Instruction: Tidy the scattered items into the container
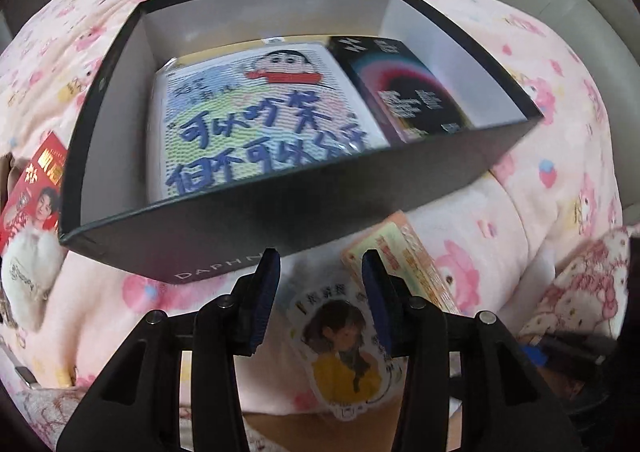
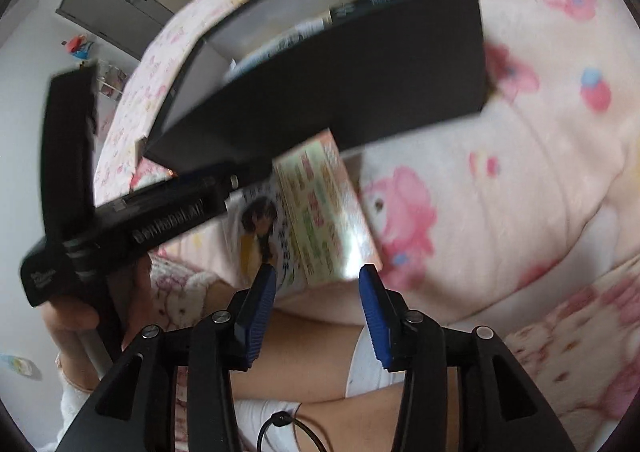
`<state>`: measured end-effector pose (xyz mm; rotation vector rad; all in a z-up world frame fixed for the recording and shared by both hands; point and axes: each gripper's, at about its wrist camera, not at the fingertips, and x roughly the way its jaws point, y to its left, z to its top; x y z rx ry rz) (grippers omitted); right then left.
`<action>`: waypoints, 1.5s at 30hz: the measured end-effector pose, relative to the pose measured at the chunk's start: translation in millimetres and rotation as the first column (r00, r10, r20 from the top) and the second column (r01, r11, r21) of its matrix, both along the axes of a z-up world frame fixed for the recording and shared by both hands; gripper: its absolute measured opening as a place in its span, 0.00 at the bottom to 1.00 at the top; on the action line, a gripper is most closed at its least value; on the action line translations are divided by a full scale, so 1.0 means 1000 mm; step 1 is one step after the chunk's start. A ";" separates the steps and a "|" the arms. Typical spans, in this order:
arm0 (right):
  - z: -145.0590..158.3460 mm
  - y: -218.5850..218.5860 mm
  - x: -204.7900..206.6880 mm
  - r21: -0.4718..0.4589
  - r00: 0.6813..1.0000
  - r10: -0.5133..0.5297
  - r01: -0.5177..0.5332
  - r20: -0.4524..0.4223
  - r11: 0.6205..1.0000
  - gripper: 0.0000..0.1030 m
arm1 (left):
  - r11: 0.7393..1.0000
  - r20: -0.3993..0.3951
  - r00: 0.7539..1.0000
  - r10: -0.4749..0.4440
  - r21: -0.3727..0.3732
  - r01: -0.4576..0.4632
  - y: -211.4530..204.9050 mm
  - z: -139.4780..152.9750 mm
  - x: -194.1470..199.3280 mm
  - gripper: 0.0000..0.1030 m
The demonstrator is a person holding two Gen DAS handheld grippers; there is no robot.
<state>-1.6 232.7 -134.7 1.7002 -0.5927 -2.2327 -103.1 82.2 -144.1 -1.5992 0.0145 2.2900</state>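
A black open box (image 1: 248, 220) sits on a pink cartoon blanket; it also shows in the right wrist view (image 2: 360, 92). Inside lie a cartoon-printed pack (image 1: 260, 116) with blue writing and a black box (image 1: 404, 92). My left gripper (image 1: 320, 264) is open and empty, just in front of the box's near wall, above a card with a girl's picture (image 1: 340, 348). A pastel carton (image 1: 412, 264) lies beside it, right of my fingers. My right gripper (image 2: 318, 280) is open and empty, just short of the same carton (image 2: 324, 212) and card (image 2: 260, 228).
A red packet (image 1: 36, 192) and a white plush toy (image 1: 28, 280) lie left of the box. The left gripper's body (image 2: 120, 220) and the hand holding it cross the right wrist view's left. A grey cabinet (image 2: 108, 4) stands beyond the bed. My legs lie below both grippers.
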 end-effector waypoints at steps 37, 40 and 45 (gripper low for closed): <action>-0.010 -0.002 -0.008 0.086 0.978 -0.204 0.208 -0.045 0.974 0.44 | 0.951 0.297 0.941 -0.160 0.301 0.067 -0.010 -0.024 0.015 0.31; 0.003 0.001 -0.005 0.088 0.975 -0.206 0.213 -0.083 0.973 0.44 | 0.955 0.262 0.958 -0.120 0.293 0.040 -0.013 -0.020 0.015 0.31; -0.009 0.013 -0.011 0.039 0.972 -0.233 0.233 0.003 0.972 0.44 | 0.947 0.216 0.976 -0.013 0.316 -0.057 -0.029 -0.013 0.006 0.37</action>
